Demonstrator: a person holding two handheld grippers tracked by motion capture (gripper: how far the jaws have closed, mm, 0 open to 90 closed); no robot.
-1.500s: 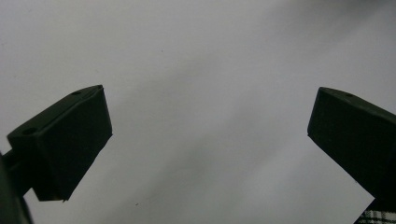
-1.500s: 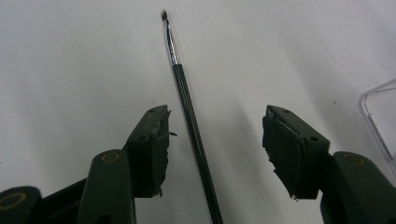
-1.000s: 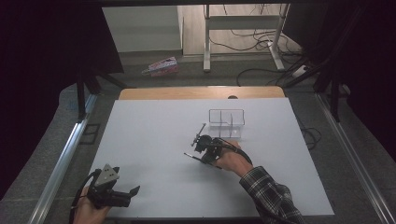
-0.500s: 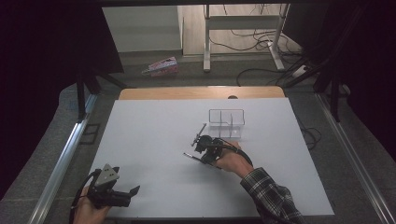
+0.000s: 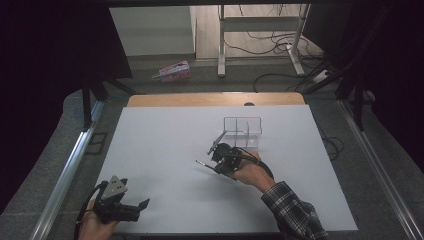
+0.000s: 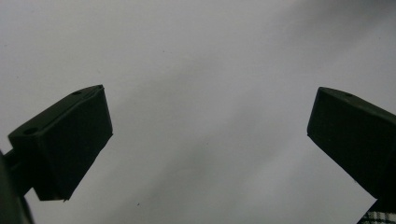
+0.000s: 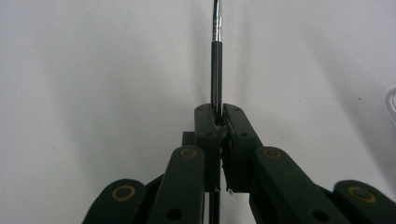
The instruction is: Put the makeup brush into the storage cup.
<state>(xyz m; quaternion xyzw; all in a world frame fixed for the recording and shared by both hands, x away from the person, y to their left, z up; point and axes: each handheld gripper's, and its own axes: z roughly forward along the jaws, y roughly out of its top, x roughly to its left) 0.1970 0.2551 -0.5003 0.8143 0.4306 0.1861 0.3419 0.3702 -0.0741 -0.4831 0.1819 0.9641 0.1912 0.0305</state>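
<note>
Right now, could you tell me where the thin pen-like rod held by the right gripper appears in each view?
High view: the rod sticks out left of the right gripper, just below the table's middle, near the clear divided box.
Right gripper view: the rod runs straight up from the closed jaws at centre.
Left gripper view: not in it.
Shared landmark: the white tabletop.

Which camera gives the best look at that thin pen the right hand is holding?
The right gripper view: the pen runs straight up between the shut jaws of the right gripper, its black barrel and silver end close and sharp. The high view shows it as a thin dark stick poking out beside the hand.
</note>
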